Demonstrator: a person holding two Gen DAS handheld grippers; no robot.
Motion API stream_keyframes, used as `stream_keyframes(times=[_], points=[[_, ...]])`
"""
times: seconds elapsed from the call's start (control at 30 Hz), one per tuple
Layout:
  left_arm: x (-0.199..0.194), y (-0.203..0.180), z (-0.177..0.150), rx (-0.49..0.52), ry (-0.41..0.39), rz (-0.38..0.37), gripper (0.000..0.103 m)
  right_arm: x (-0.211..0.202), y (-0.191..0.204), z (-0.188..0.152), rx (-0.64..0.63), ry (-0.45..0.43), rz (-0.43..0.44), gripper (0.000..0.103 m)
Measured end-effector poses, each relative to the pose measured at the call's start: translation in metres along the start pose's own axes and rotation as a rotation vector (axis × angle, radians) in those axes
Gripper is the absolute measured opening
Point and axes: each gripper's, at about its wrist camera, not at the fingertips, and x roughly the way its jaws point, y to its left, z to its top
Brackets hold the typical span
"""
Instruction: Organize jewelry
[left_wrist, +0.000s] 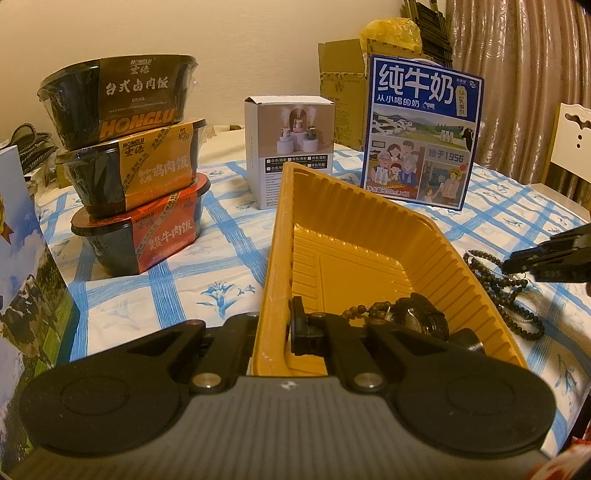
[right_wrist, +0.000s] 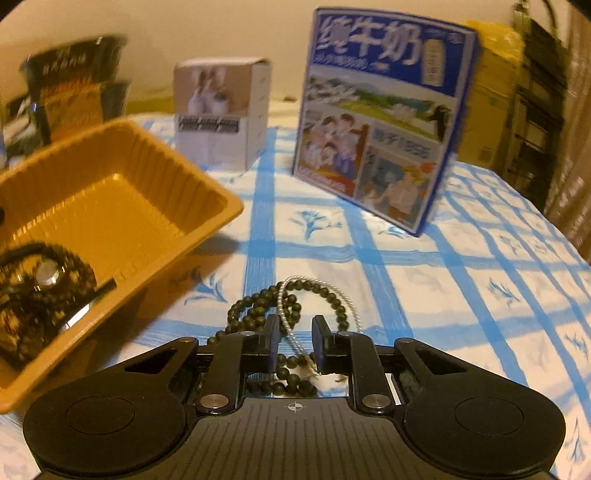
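Right gripper (right_wrist: 294, 341) low over beads on the bench

Its jaws stand apart, with a dark bead string (right_wrist: 258, 314) and a pale bead strand (right_wrist: 317, 286) lying between them on the blue-checked cloth (right_wrist: 424, 295); the pads do not press on either. Left of it sits a yellow tray (right_wrist: 155, 155) holding more dark beads (right_wrist: 70, 258) and a watch (right_wrist: 46, 277). Behind stand a blue milk carton (right_wrist: 380, 118) and a small white box (right_wrist: 221, 110).

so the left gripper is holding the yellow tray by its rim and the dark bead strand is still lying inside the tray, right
Not quite. The left gripper does hold the yellow tray by its rim, but the dark bead strand lies on the tablecloth beside the tray, between the right gripper's fingers. The right wrist view shows it.
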Motion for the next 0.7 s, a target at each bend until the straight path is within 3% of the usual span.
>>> stream_keyframes(times=[0.27, 0.3, 0.37, 0.53, 0.7], points=[[0.0, -0.001, 0.0, 0.003, 0.0, 0.0, 0.003, 0.027, 0.002, 0.004, -0.035, 0.054, 0.014, 0.02], [0.0, -0.002, 0.0, 0.004, 0.0, -0.001, 0.003, 0.028, 0.001, 0.004, -0.03, 0.054, 0.021, 0.017], [0.0, -0.002, 0.0, 0.004, 0.0, -0.001, 0.003, 0.029, 0.0, 0.005, -0.026, 0.053, 0.04, 0.002], [0.0, -0.002, 0.0, 0.001, 0.001, 0.0, 0.003, 0.021, -0.003, 0.004, -0.008, 0.044, 0.02, 0.002], [0.0, -0.002, -0.001, 0.0, 0.001, -0.001, 0.003, -0.004, -0.031, 0.017, 0.079, -0.008, -0.032, 0.002]])
